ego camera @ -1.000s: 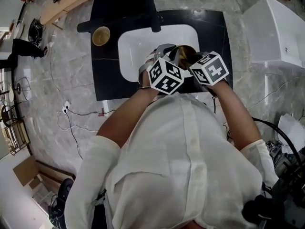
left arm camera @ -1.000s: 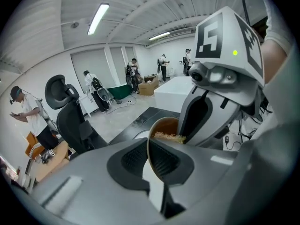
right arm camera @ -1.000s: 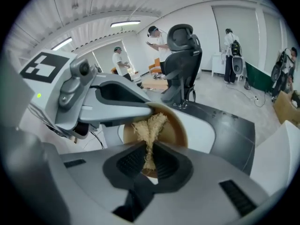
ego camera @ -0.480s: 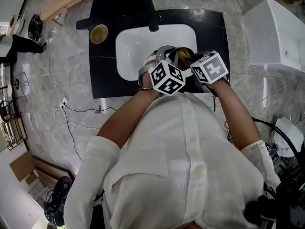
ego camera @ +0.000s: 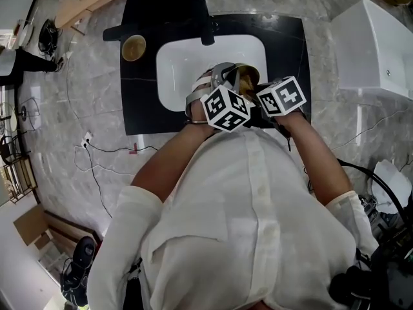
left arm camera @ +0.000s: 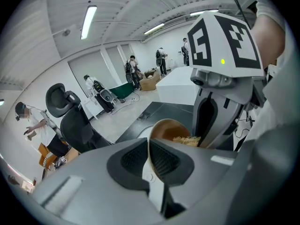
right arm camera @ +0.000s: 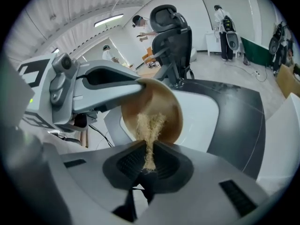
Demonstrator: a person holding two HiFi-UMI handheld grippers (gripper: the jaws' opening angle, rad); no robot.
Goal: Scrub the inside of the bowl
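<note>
A brown bowl (ego camera: 248, 74) is held tilted over the white sink (ego camera: 184, 63). My left gripper (left arm camera: 149, 154) is shut on the bowl's rim (left arm camera: 168, 129), one jaw inside and one outside. My right gripper (right arm camera: 149, 159) is shut on a tuft of tan fibrous scrubber (right arm camera: 150, 132), which presses against the inside wall of the bowl (right arm camera: 161, 108). In the head view both marker cubes hide the jaws, with the left gripper (ego camera: 224, 86) beside the right gripper (ego camera: 268, 90). The scrubber (left arm camera: 187, 140) shows at the bowl's edge in the left gripper view.
The sink sits in a black countertop (ego camera: 145, 112) with a dark faucet (ego camera: 207, 26) at its far side. A second brown bowl (ego camera: 134, 46) stands on the counter at the left. A white tub (ego camera: 374, 44) is at the right. Cables lie on the marble floor (ego camera: 97, 154).
The right gripper has shifted slightly down and toward the person with the scrubber in the bowl. The left gripper and bowl have barely moved.
</note>
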